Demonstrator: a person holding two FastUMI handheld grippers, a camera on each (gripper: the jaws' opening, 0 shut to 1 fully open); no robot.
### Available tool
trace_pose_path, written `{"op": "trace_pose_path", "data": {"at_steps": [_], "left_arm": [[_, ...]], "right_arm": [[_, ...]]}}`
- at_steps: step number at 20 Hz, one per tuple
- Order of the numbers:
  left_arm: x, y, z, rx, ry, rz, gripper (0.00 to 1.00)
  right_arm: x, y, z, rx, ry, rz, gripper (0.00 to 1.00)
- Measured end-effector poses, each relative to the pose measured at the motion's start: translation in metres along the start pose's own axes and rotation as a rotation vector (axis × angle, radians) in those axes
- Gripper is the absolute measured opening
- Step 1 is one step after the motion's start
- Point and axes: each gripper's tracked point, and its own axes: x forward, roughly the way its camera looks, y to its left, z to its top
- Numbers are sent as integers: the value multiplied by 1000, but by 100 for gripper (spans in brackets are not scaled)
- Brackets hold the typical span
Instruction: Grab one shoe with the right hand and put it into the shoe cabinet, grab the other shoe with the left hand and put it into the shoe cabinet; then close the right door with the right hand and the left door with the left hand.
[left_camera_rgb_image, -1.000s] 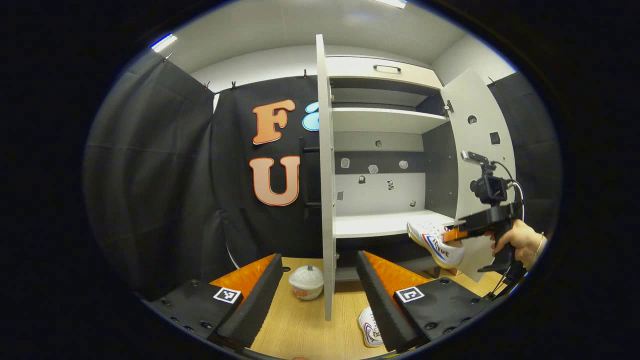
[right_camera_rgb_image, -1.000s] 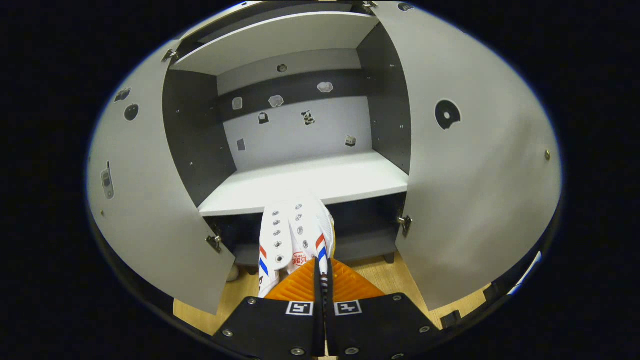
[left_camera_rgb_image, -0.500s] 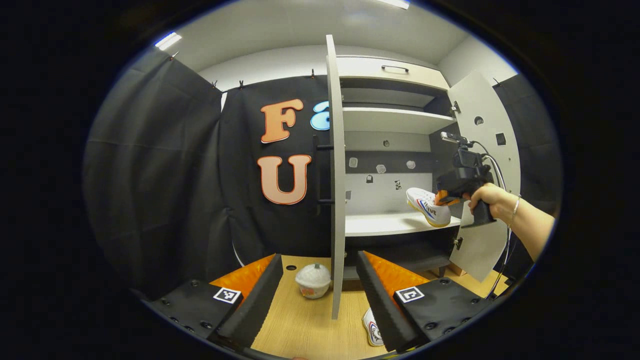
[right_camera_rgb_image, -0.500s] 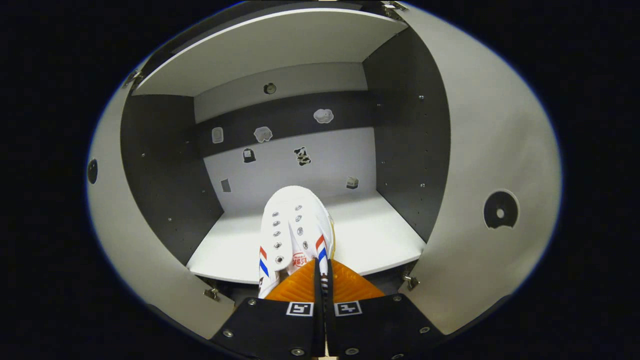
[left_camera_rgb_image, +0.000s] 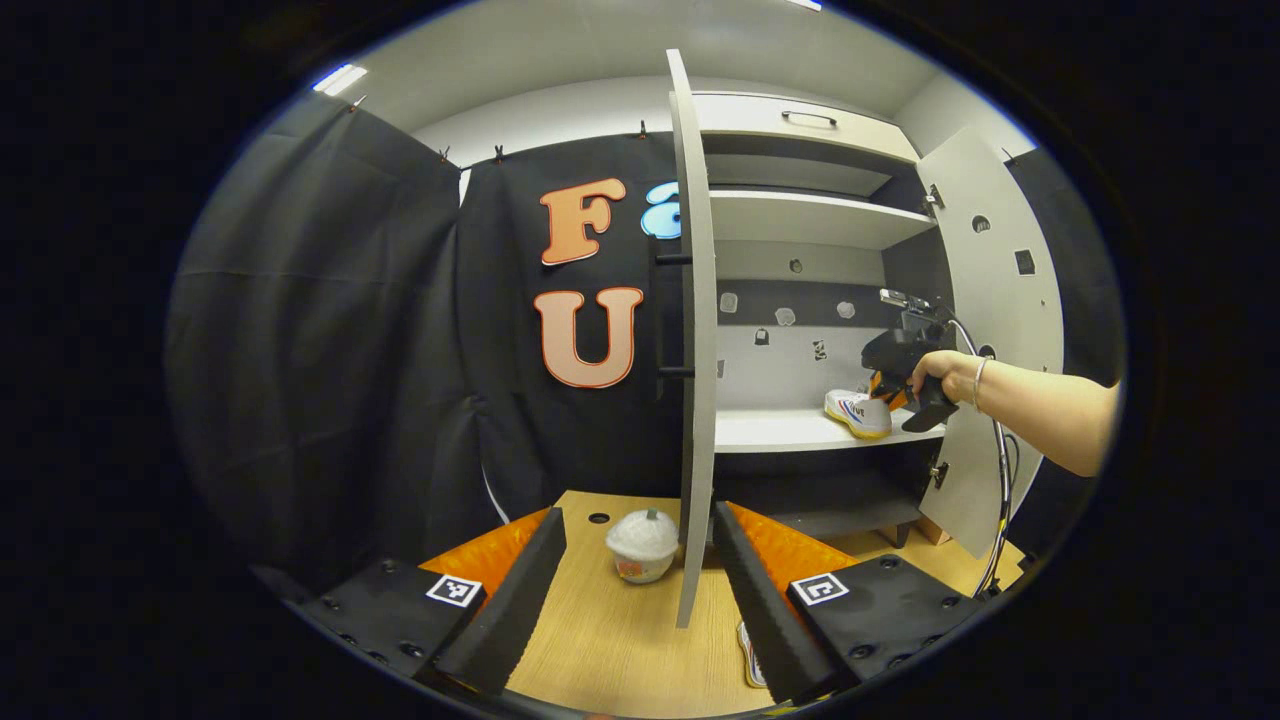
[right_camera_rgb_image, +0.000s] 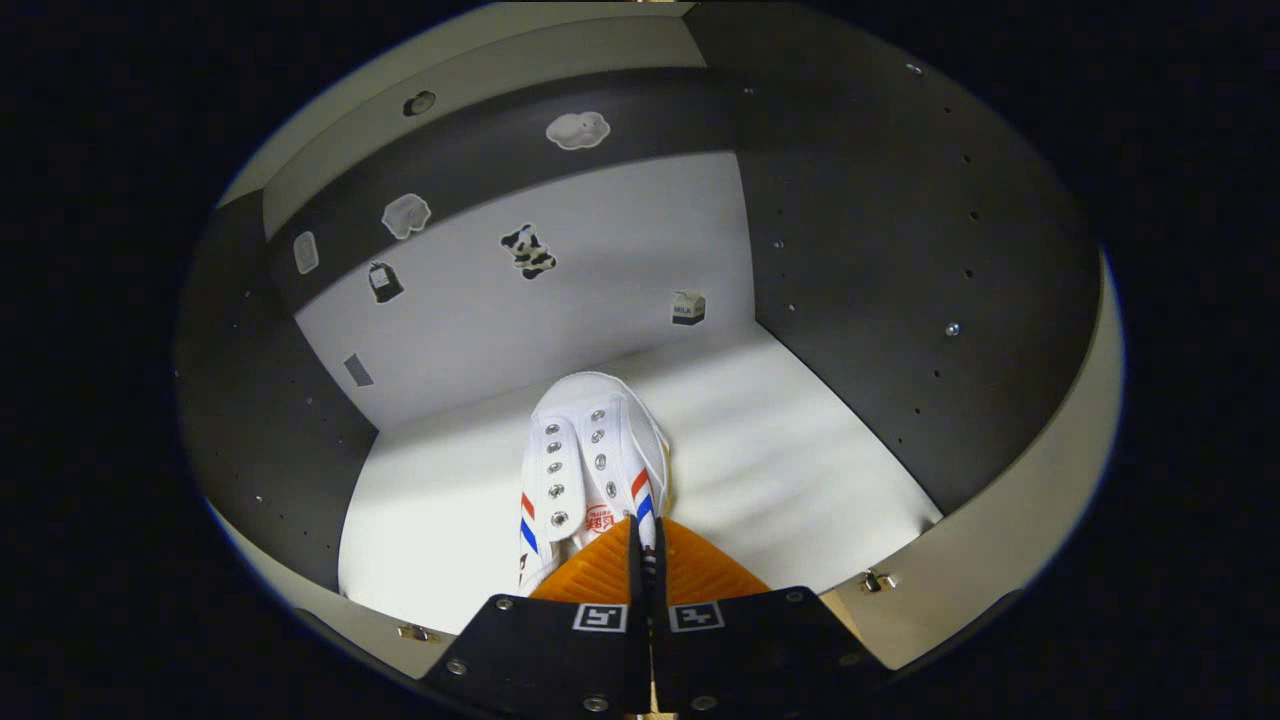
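Status entry, near to far. Left hand-held gripper (left_camera_rgb_image: 636, 570): fingers spread apart, holding nothing, over the wooden floor (left_camera_rgb_image: 610, 650). Second shoe (left_camera_rgb_image: 750, 655) lies on that floor beside my right finger, not yet picked up. White cup-like item (left_camera_rgb_image: 643, 545) stands just beyond. Left door (left_camera_rgb_image: 695, 340) and right door (left_camera_rgb_image: 985, 330) both open. Right hand-held gripper (right_camera_rgb_image: 640, 545): clamped on first shoe (right_camera_rgb_image: 590, 460), over the cabinet shelf (right_camera_rgb_image: 800, 470); I judge release pending. Shoe's tongue label: too small to read.

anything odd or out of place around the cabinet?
One stray: a small white lidded cup sits on the wooden floor by the open left door, not part of the shoe job. Nothing spilled or damaged.
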Motion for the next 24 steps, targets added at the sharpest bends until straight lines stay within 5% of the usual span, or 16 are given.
{"op": "trace_pose_path", "data": {"at_steps": [3,11,24], "left_arm": [[0,2,-5,0,7,15,99],[-5,-4,-9,-9,4,14,94],[-14,-34,-45,-22,46,-24,96]], "right_arm": [[2,-1,4,-13,-19,-3,2],[-47,6,30,-88,-160,39,27],[-231,-13,0,-250,-443,146,78]]}}
